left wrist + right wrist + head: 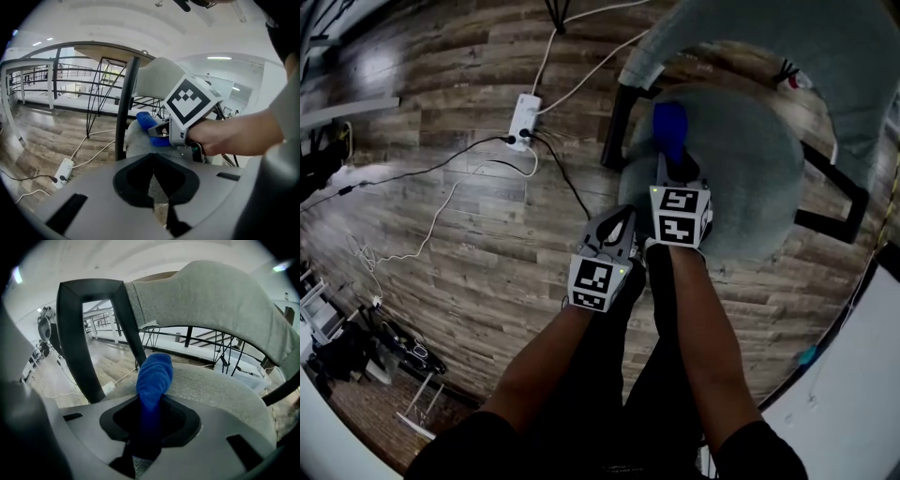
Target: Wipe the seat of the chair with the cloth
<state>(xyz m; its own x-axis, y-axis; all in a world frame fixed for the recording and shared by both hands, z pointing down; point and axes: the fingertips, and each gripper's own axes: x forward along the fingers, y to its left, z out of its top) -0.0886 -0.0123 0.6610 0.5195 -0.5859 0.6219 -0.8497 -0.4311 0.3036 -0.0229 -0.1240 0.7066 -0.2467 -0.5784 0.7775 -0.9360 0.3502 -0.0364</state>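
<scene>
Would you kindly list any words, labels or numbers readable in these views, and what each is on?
None: no readable words or numbers in any view.
The left gripper and right gripper bear only black-and-white square marker patterns, no letters.
The power strip on the floor: any print is too small to read.
The blue cloth in the right gripper: plain.

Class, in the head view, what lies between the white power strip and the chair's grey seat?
A black chair leg stands there, and a black cord runs over the wood floor. The head view shows this.
</scene>
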